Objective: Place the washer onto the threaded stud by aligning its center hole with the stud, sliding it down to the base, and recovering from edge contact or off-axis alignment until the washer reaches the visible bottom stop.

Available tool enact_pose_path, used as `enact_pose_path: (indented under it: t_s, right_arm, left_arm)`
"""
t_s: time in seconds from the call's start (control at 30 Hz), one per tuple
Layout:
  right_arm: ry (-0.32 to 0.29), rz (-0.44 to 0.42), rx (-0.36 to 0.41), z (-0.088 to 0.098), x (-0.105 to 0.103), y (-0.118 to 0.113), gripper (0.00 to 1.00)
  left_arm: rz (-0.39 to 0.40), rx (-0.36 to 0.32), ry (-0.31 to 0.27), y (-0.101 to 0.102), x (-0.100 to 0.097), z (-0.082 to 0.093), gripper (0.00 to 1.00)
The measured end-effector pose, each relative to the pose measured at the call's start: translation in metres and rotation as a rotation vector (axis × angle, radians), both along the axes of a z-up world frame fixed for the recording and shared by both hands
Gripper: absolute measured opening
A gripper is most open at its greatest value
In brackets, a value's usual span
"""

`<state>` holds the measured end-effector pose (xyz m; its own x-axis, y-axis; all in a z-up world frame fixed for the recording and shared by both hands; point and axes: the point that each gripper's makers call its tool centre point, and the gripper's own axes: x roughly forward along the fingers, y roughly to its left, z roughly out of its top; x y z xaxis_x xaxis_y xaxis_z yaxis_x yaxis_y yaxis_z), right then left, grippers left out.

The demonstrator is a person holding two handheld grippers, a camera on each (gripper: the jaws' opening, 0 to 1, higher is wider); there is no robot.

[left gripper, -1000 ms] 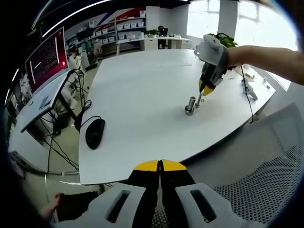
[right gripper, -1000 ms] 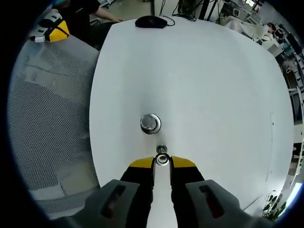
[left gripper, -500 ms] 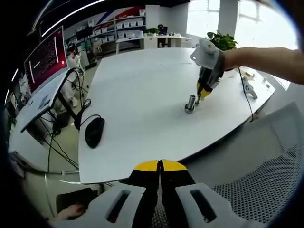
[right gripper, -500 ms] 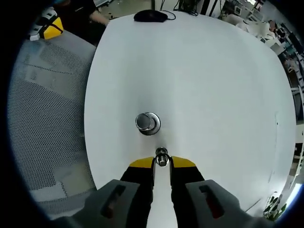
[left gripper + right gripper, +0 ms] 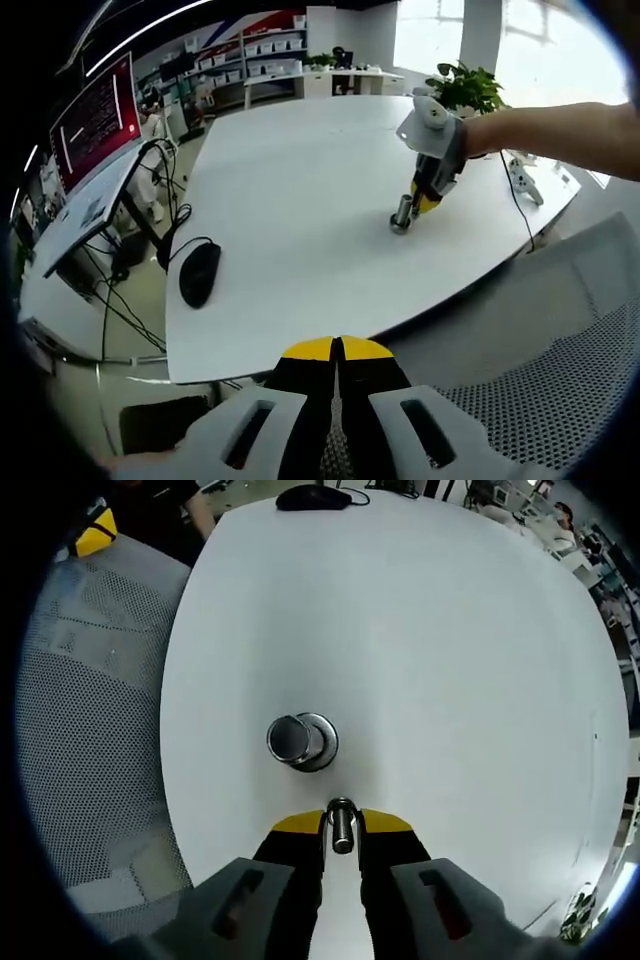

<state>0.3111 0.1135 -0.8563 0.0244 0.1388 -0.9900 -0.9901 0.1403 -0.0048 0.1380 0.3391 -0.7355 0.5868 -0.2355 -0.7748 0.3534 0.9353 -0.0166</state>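
Approach step: our right hand-held gripper (image 5: pixel 341 832) clenched on washer (image 5: pixel 341 828), just short of threaded stud (image 5: pixel 295 740) on tabletop (image 5: pixel 450 660). Left hand-held gripper (image 5: pixel 338 352) pinched closed, idle. Next we centre hole over stud.

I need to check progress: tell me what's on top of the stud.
Nothing rests on the stud; its top is bare. The washer is clamped in the right gripper, beside it. The base's underside is hidden.

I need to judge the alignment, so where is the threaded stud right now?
In the right gripper view the threaded stud stands on the white table, just ahead and left of the right gripper, which holds the washer.
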Motion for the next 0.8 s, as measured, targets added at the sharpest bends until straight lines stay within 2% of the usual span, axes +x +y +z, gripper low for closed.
enact_pose_path:
  t_s: [0.17,0.27,0.3,0.8]
  right_arm:
    - [-0.004,-0.014,0.010,-0.002,-0.002,0.000,0.16]
    - [-0.008,-0.047,0.034,-0.002,-0.003,-0.001,0.33]
    - [-0.014,-0.047,0.035,-0.002,-0.004,-0.002,0.35]
    - [-0.001,-0.158,0.059,-0.001,-0.018,-0.045,0.34]
  left_arm:
    - [-0.001,0.003,0.000,0.000,0.000,0.000,0.00]
    - [0.000,0.000,-0.003,0.000,0.001,0.000,0.00]
    - [0.000,-0.001,-0.005,0.000,0.001,0.001,0.00]
    - [-0.009,-0.003,-0.007,-0.001,0.001,0.001,0.00]
